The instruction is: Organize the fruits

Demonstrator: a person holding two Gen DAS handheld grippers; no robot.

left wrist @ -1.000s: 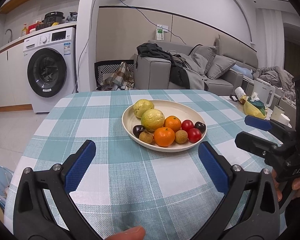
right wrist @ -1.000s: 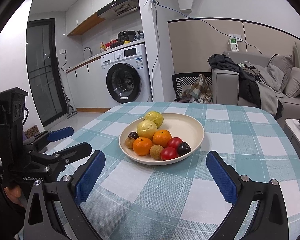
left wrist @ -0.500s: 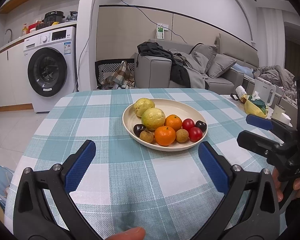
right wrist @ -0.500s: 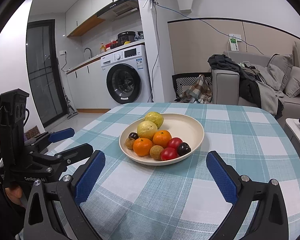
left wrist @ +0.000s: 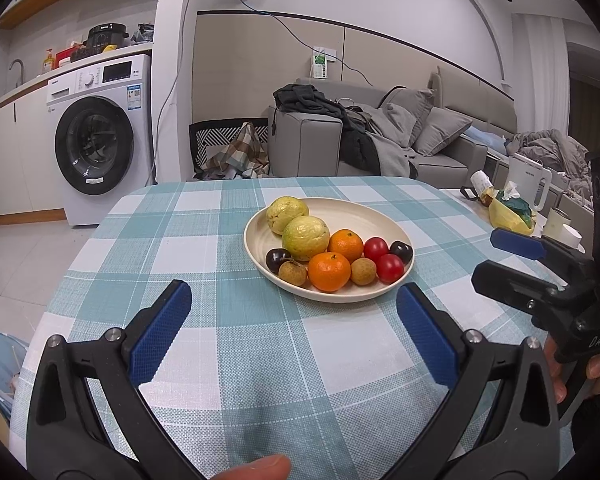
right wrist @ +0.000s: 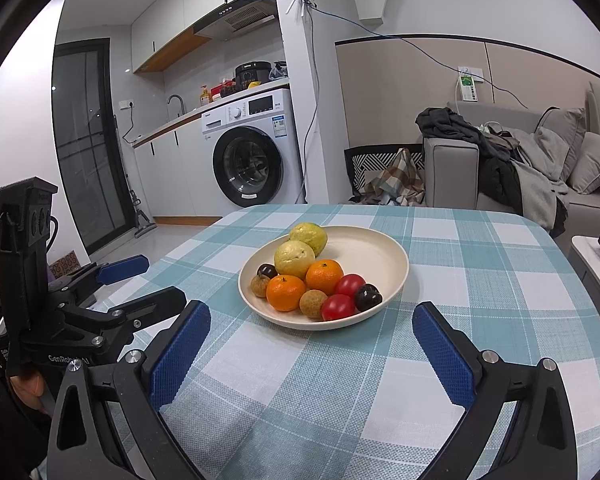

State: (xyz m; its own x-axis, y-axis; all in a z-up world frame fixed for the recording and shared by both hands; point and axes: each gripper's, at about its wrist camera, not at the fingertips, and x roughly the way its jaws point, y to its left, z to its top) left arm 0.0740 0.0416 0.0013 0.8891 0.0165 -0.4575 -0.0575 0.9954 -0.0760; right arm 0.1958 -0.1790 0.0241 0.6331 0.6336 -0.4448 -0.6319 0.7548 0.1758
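Note:
A cream plate (left wrist: 364,212) (right wrist: 374,246) sits mid-table with two yellow-green guavas (left wrist: 305,237) (right wrist: 294,259), two oranges (left wrist: 329,271) (right wrist: 285,292), two red tomatoes (left wrist: 389,268) (right wrist: 338,307), two dark plums (left wrist: 401,251) (right wrist: 367,297) and two brown longans (left wrist: 363,271) (right wrist: 313,303). My left gripper (left wrist: 296,334) is open and empty, in front of the plate. My right gripper (right wrist: 312,350) is open and empty, also in front of it. Each gripper shows in the other's view: the right one (left wrist: 512,260) at right, the left one (right wrist: 140,284) at left.
The table has a teal and white checked cloth (left wrist: 260,360). A side table at right holds a yellow bag (left wrist: 510,212), a white kettle (left wrist: 530,180) and cups. A washing machine (left wrist: 100,136) and a grey sofa (left wrist: 380,148) stand beyond the table.
Both grippers have barely shifted; the plate sits slightly higher in the left wrist view. Nothing was grasped or moved.

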